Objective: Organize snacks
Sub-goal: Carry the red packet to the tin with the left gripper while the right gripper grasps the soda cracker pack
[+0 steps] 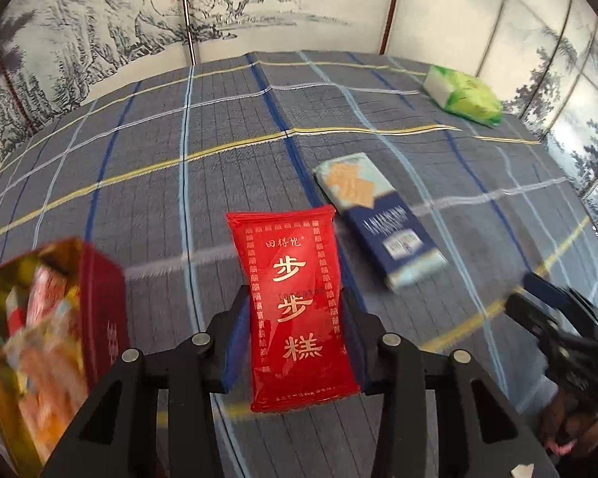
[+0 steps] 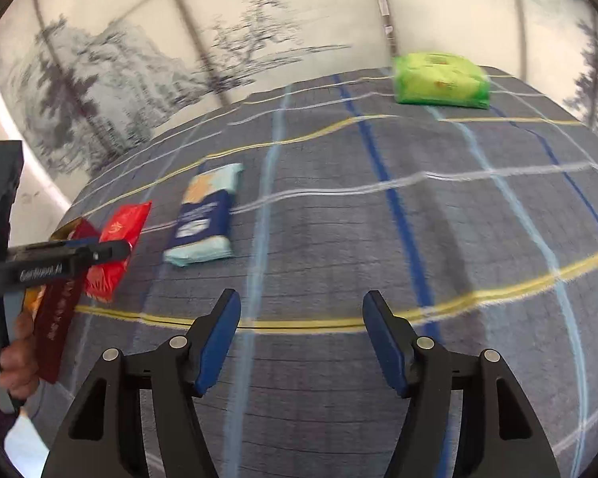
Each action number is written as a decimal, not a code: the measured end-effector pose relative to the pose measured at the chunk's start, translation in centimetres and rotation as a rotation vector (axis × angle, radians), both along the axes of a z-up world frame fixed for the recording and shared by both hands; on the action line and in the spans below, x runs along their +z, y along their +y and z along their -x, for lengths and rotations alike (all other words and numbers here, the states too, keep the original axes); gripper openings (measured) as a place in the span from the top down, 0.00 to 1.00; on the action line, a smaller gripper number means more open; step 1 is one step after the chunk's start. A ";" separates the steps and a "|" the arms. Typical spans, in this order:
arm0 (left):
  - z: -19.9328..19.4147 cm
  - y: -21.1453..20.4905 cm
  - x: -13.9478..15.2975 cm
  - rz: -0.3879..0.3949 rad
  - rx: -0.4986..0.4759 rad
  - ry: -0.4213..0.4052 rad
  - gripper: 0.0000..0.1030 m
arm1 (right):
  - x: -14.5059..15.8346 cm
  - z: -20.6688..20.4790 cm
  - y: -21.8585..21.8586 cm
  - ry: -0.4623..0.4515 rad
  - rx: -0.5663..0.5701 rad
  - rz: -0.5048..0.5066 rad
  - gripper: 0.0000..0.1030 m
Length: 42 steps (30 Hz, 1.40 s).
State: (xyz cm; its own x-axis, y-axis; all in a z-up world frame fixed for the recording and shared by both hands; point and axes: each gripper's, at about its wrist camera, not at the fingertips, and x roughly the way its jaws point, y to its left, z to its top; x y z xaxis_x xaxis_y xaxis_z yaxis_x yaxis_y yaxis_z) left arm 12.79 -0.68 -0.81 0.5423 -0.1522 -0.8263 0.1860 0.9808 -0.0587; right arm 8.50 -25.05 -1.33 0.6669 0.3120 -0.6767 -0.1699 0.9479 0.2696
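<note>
My left gripper [image 1: 297, 318] jaws clamp glossy red snack packet [image 1: 295, 302]; right gripper [image 2: 301, 338] jaws half open, empty, above plaid table [image 2: 458, 239]

The tin [image 1: 56, 342] at eight o'clock in the left wrist view is blurring, its contents unreadable and its near end running off the frame. The red packet [image 2: 117, 247] at nine o'clock in the right wrist view is hiding partly behind the left gripper [image 2: 111, 253]. The blue packet's [image 1: 382, 231] print is smearing.
</note>
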 end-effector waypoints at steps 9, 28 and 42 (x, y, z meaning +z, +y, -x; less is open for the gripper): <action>6.9 3.0 3.6 0.102 0.019 -0.050 0.63 | 1.4 -6.0 9.0 -0.022 0.143 0.146 0.37; 14.7 11.7 8.0 0.108 0.134 -0.177 0.63 | 0.2 -5.1 11.7 -0.029 0.118 0.258 0.51; 17.6 21.1 6.2 0.044 0.317 -0.150 0.63 | -0.9 -2.1 8.4 -0.005 -0.026 0.209 0.51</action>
